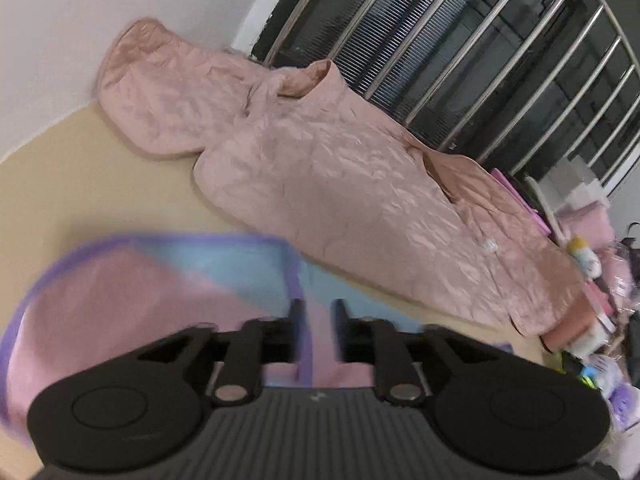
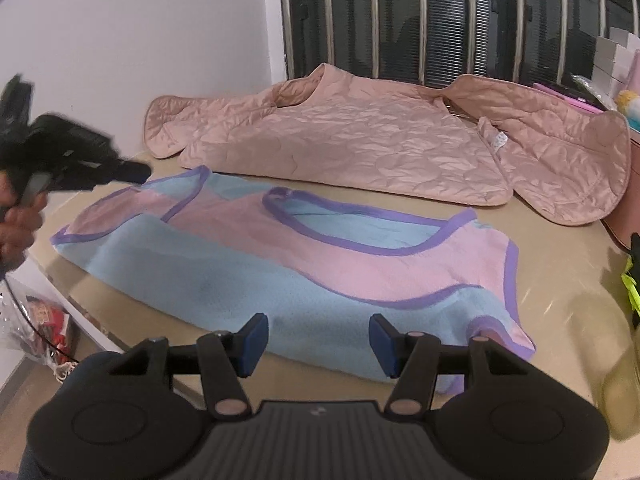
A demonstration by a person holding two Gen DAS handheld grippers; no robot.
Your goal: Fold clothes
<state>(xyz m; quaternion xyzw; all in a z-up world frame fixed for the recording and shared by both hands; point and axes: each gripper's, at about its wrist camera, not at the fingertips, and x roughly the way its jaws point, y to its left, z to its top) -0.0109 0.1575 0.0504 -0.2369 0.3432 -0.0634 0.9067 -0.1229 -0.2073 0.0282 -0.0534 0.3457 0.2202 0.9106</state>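
Across the beige tabletop (image 2: 560,264) w/ white wall at upper left, a quilted dusty-pink padded jacket (image 2: 360,136) lies spread at the back near the barred dark window (image 2: 440,20); just in front, mid-frame, lies a pastel blue-and-pink fleece vest w/ purple trim (image 2: 280,264), flat. Right gripper (image 2: 316,340) at bottom centre hovers over the vest's near hem, jaws wide, nothing btwn them. Left gripper (image 1: 318,320) sits over the vest's blurred edge, jaws narrow but apart; can't tell if cloth is pinched.
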